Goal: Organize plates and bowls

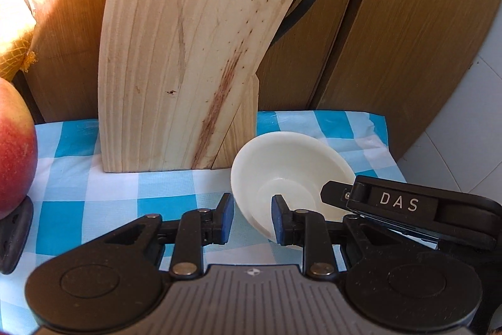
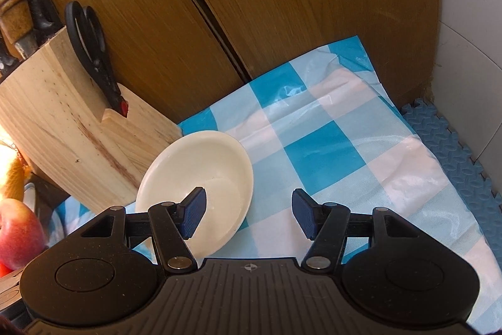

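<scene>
A cream-white bowl (image 1: 288, 171) lies on the blue-checked tablecloth beside the wooden knife block (image 1: 188, 58). My left gripper (image 1: 252, 218) is open, with the bowl's near-left rim between its blue pads, which stand apart from the rim. In the right wrist view the bowl (image 2: 200, 178) sits low left, against the knife block (image 2: 72, 127). My right gripper (image 2: 248, 215) is wide open; its left finger (image 2: 194, 214) is over the bowl and its right finger (image 2: 304, 217) is over the cloth.
A red apple (image 1: 12, 153) sits at the far left, also seen in the right wrist view (image 2: 18, 234). Black scissors (image 2: 91, 49) stick out of the block. Wooden panels (image 2: 251, 5) stand close behind. A blue foam mat (image 2: 455, 153) edges the cloth on the right.
</scene>
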`<state>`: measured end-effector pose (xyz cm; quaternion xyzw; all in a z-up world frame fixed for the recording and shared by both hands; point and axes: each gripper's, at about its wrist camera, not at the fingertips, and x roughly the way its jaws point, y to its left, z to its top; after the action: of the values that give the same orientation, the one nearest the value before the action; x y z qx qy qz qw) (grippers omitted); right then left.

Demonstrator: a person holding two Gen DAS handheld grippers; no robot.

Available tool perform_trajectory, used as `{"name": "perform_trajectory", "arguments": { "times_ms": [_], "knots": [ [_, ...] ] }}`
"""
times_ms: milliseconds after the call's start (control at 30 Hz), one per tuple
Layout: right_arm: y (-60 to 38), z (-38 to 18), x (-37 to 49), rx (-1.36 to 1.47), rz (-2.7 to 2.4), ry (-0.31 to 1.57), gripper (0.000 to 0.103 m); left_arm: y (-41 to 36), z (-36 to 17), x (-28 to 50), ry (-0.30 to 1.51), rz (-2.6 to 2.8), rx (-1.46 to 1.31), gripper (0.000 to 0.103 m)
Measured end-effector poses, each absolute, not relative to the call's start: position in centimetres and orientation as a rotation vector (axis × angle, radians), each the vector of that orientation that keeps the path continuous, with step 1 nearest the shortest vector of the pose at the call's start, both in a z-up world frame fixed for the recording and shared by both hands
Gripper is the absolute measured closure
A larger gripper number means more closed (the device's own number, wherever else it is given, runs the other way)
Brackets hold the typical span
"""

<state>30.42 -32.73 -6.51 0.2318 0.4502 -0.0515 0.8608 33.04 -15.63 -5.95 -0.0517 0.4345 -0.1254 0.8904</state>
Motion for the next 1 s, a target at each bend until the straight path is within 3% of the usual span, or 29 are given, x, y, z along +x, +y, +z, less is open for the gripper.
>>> {"name": "perform_trajectory", "arguments": {
  "times_ms": [267, 433, 600, 1000],
  "knots": [
    [-33.4, -8.3, 31.8, 0.510, -0.104, 0.955, 0.035, -15.8, -7.6, 34.3, 0.942, -0.261, -0.145, 0.082],
    [-33.1, -8.7, 32.5, 0.505, -0.076, 0.965, 0.053, -15.4, -8.1, 34.4, 0.946, -0.250, -0.146, 0.083],
    [-32.1, -8.8, 32.7, 0.492, -0.042, 0.988, 0.070, -15.6, -8.0, 34.1, 0.939, -0.260, -0.127, 0.091],
    [-31.1, -7.2, 31.2, 0.446, -0.033, 1.009, 0.072, -15.9, -6.1, 32.2, 0.919, -0.253, -0.084, 0.093]
  ]
}}
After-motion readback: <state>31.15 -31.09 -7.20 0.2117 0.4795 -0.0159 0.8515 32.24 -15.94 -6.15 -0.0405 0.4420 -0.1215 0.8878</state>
